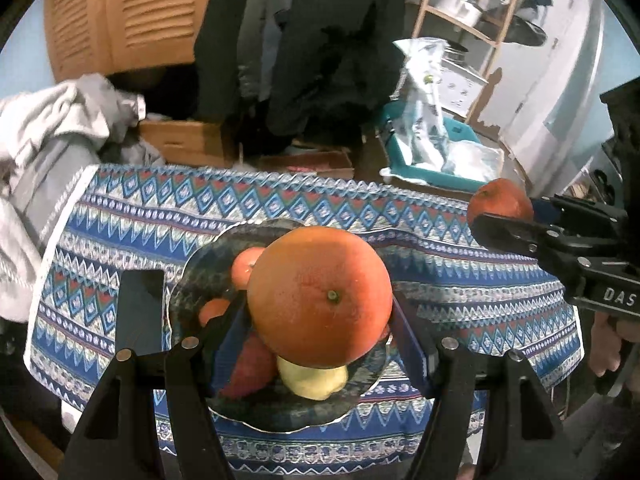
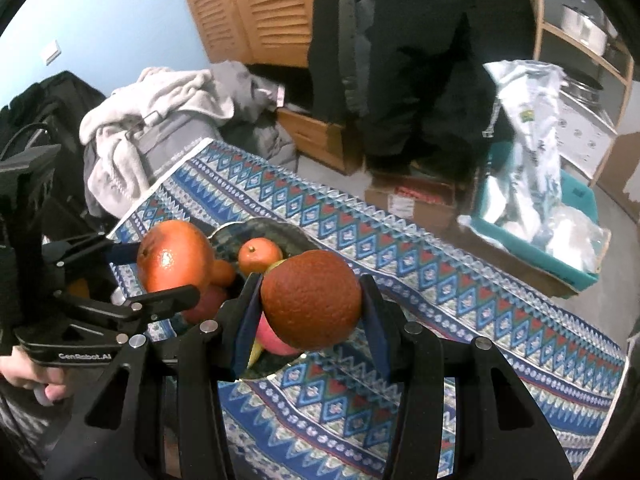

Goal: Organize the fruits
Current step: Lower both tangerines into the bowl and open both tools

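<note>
My left gripper (image 1: 320, 312) is shut on a large orange grapefruit (image 1: 319, 298) and holds it above a dark glass plate (image 1: 188, 276). The plate holds small tangerines (image 1: 245, 267), a red apple (image 1: 250, 368) and a yellow fruit (image 1: 314, 382). My right gripper (image 2: 310, 300) is shut on a darker orange (image 2: 312, 300), held over the near edge of the plate (image 2: 224, 232). In the right wrist view the left gripper (image 2: 168, 276) with the grapefruit (image 2: 174, 256) is at the left. In the left wrist view the right gripper (image 1: 502, 216) with the orange (image 1: 500, 202) is at the right.
The plate sits on a table under a blue patterned cloth (image 1: 320, 200). Beyond the table's far edge are a pile of grey clothes (image 1: 52, 132), cardboard boxes (image 1: 184, 140), a teal bin with plastic bags (image 1: 432, 152), hanging dark coats and a wooden shelf.
</note>
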Demonstrator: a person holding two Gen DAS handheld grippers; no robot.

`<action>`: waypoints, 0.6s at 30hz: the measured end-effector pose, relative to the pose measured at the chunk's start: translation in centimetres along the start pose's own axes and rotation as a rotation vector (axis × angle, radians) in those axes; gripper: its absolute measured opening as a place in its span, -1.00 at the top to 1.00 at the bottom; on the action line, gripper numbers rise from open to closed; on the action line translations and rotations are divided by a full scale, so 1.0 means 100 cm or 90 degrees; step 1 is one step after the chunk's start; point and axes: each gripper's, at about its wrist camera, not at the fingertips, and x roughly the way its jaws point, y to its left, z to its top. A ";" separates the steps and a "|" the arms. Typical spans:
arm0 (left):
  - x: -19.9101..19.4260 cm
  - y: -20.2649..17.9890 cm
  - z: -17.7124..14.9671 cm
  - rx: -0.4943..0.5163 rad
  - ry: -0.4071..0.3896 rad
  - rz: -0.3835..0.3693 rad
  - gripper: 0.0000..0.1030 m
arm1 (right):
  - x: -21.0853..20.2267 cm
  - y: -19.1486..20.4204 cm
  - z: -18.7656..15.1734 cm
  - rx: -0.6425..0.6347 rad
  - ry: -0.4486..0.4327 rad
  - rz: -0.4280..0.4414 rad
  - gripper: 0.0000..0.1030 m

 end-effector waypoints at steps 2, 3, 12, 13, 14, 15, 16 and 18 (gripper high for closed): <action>0.007 0.010 -0.002 -0.013 0.010 0.000 -0.36 | 0.011 0.005 0.003 -0.001 0.010 0.009 0.08; 0.011 0.016 -0.003 -0.021 0.017 0.005 -0.36 | 0.015 0.008 0.004 -0.001 0.014 0.011 0.08; 0.050 0.040 -0.010 -0.054 0.062 -0.005 -0.36 | 0.063 0.023 0.006 -0.010 0.067 0.020 0.07; 0.055 0.041 -0.010 -0.060 0.070 -0.008 -0.36 | 0.066 0.023 0.005 -0.011 0.071 0.020 0.07; 0.058 0.043 -0.012 -0.064 0.076 -0.010 -0.36 | 0.070 0.024 0.004 -0.012 0.075 0.021 0.07; 0.063 0.043 -0.013 -0.067 0.083 -0.011 -0.36 | 0.073 0.024 0.003 -0.013 0.078 0.021 0.07; 0.067 0.044 -0.015 -0.068 0.089 -0.010 -0.36 | 0.076 0.024 0.003 -0.013 0.081 0.020 0.07; 0.074 0.046 -0.016 -0.071 0.101 -0.005 -0.36 | 0.080 0.024 0.002 -0.012 0.085 0.021 0.07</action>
